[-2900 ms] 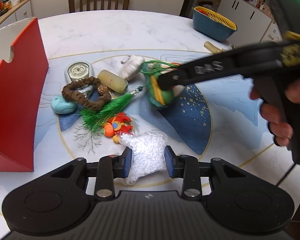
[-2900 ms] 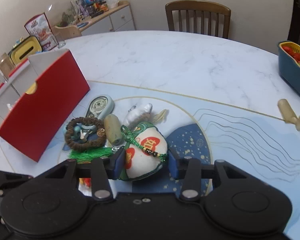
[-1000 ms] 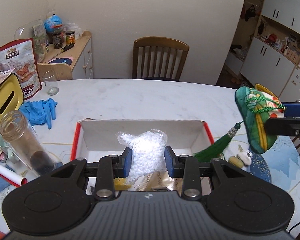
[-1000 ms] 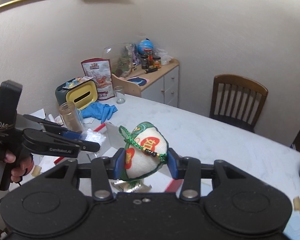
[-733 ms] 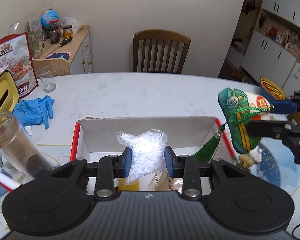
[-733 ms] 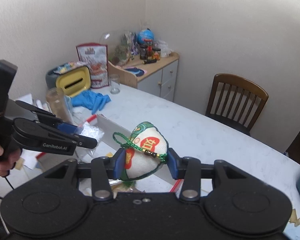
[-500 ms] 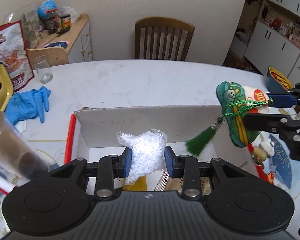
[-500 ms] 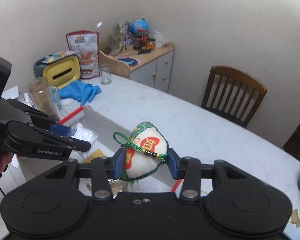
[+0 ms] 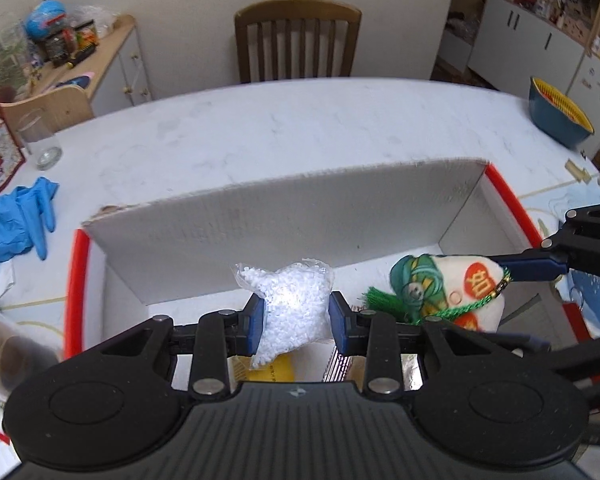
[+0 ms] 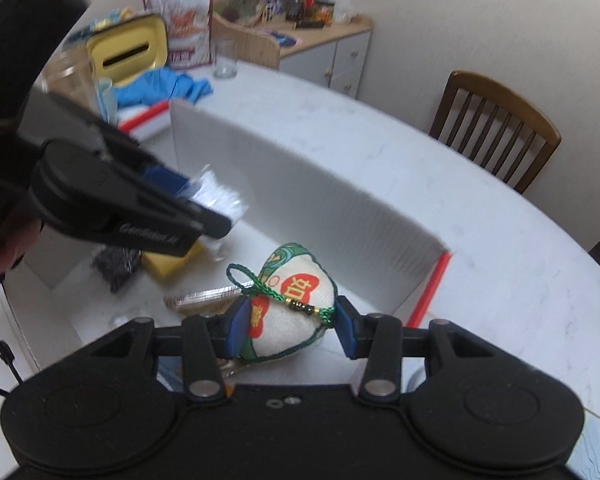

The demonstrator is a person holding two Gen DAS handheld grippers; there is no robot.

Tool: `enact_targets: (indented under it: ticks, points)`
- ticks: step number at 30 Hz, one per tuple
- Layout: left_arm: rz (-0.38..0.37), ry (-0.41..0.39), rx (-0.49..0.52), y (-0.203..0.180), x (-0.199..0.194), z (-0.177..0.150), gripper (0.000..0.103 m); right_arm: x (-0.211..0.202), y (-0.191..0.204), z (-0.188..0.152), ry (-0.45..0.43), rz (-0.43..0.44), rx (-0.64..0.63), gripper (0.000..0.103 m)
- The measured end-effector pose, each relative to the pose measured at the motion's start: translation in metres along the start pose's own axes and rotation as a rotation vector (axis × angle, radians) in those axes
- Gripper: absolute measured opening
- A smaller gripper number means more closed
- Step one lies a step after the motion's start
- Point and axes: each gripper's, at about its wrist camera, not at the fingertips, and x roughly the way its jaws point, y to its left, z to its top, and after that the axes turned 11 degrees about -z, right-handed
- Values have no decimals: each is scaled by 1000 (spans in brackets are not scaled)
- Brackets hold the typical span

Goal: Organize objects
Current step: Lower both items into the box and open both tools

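Presently both items hang inside the red-edged box [image 9: 292, 216], neither released. The left gripper [image 9: 296, 318] has its jaws pinching a bag of white beads [image 9: 290, 304]; the right gripper [image 10: 288, 330] pinches an embroidered pouch [image 10: 296, 304]. Yellow and foil packets already lie in the box. Blue gloves [image 9: 16, 220] lie aside on the table [image 9: 300, 128].
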Motion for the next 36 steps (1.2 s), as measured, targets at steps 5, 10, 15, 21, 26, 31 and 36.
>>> enact_targets:
  ticks: [5, 10, 15, 21, 26, 31, 36]
  points:
    - [-26, 52, -3, 4, 15, 3, 33, 3, 2, 3, 17, 14, 8, 44]
    - [-34, 80, -9, 6, 27, 11, 33, 5, 3, 8, 19, 17, 27, 45]
    - [-32, 121, 6, 4, 42, 18, 33, 5, 3, 9, 25, 15, 22, 48]
    - [-17, 163, 16, 2, 53, 16, 34, 3, 5, 10, 22, 6, 24, 57]
    - [-10, 175, 1, 4, 55, 13, 37, -1, 4, 6, 21, -2, 29, 65]
    - [-5, 156, -23, 4, 48, 13, 62, -6, 1, 2, 15, -24, 32, 74]
    - [-4, 131, -35, 2, 34, 11, 63, -15, -9, -2, -4, -20, 60, 76]
